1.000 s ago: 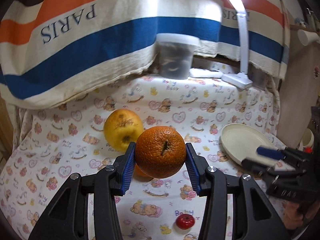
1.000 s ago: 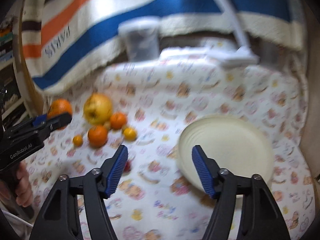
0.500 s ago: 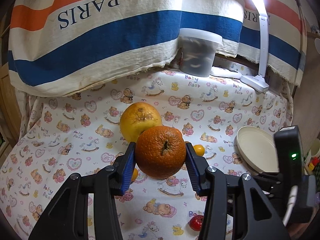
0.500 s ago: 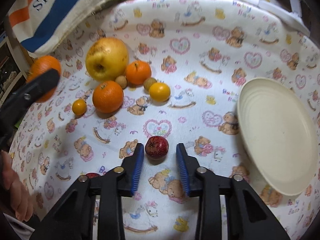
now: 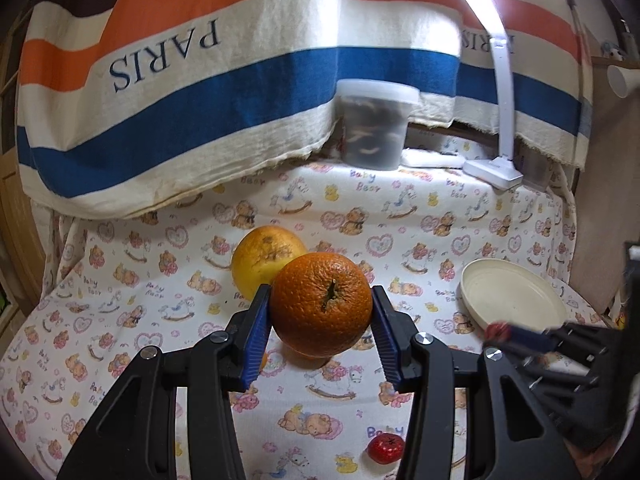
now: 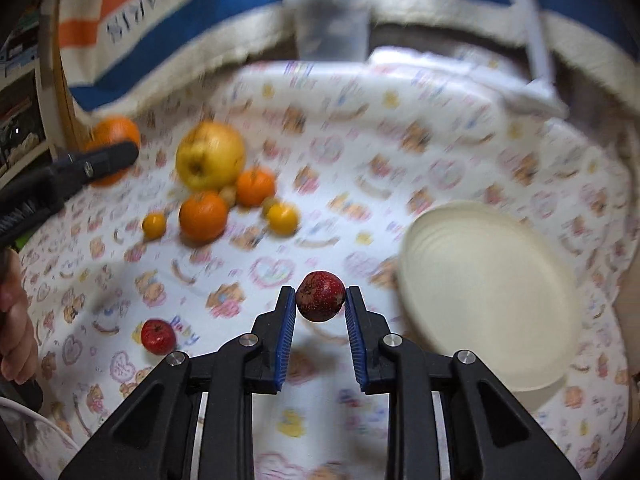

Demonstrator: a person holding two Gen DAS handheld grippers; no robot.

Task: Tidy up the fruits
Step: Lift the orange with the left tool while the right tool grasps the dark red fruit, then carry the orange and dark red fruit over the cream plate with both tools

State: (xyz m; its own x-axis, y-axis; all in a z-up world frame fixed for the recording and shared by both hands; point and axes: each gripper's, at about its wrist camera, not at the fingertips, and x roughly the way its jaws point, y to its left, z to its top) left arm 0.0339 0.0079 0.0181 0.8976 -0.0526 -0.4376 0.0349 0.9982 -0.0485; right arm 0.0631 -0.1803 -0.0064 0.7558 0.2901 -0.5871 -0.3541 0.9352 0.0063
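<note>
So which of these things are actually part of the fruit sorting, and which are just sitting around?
Part of the job:
- big orange
- small red fruit
- second red fruit
- yellow fruit
- small oranges
- cream plate

Just lying about:
- striped towel
- lidded tub
- white lamp

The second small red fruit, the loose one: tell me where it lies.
In the right wrist view, the loose red fruit lies on the tablecloth at lower left, apart from the orange pile.
</note>
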